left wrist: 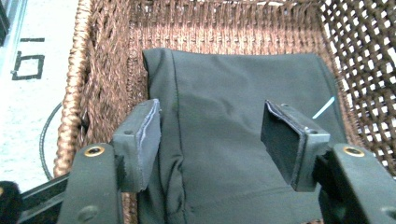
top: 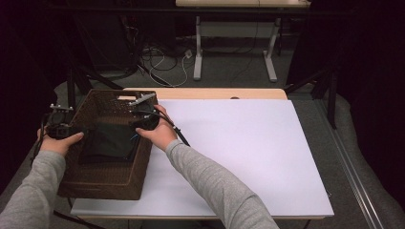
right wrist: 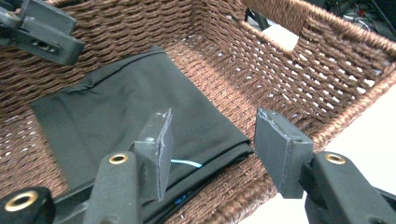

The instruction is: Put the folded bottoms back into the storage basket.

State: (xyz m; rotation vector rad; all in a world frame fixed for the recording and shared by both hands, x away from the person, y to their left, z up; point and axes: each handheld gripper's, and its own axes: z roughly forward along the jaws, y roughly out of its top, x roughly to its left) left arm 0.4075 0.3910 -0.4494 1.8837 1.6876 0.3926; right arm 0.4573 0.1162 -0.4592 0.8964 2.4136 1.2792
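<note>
A brown wicker basket stands at the left end of the table, with a folded dark cloth lying flat on its bottom. My left gripper hangs over the basket's left rim. In the left gripper view its jaws stand apart above the cloth, clear of it. My right gripper sits at the right rim. It is open too, over the cloth's edge and the woven wall. A thin light-blue thread shows at the cloth's fold.
A white sheet covers the table to the right of the basket. Behind the table stand another desk's white legs and loose cables on the floor. Dark curtains close off both sides.
</note>
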